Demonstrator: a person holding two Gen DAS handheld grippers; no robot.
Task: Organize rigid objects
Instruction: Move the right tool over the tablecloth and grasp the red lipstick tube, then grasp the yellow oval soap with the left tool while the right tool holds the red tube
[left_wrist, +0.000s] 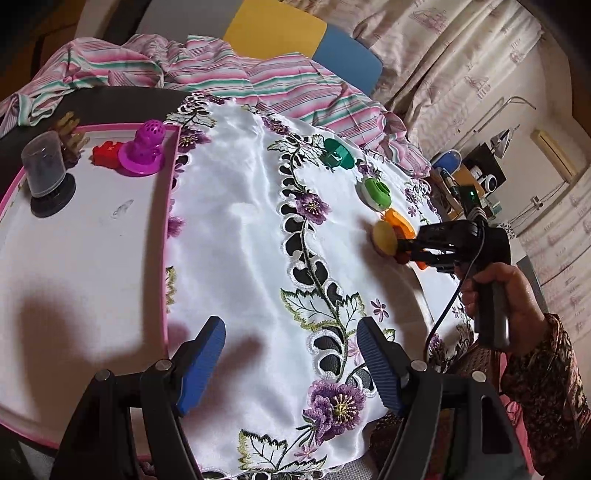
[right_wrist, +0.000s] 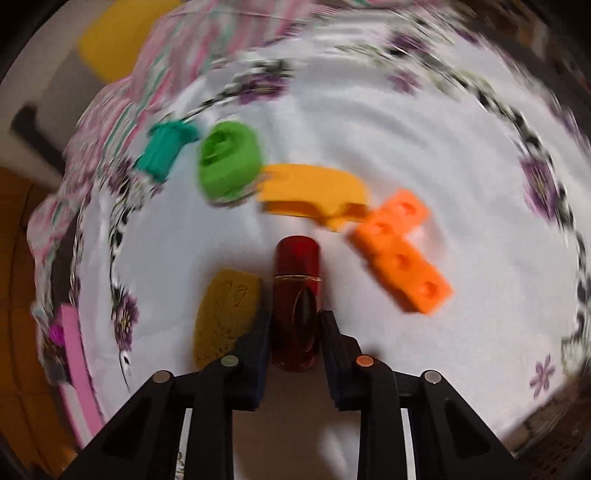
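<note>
While the left gripper (left_wrist: 291, 365) hangs wide open over the embroidered cloth (left_wrist: 236, 236), the right gripper (right_wrist: 293, 332) is clamped on a dark red bottle (right_wrist: 297, 295) lying there; beyond it sit an orange block (right_wrist: 400, 254), green piece (right_wrist: 229, 164) and pink-rimmed tray (left_wrist: 74, 258).

No readable text, labels, brands or numbers on anything, right wrist view heavily blurred

Red bottle (right_wrist: 296, 295) among loose pieces.
Dark red, capped, pinched between black fingers; orange block (right_wrist: 402, 254) right, yellow sponge (right_wrist: 225, 314) left.
</note>
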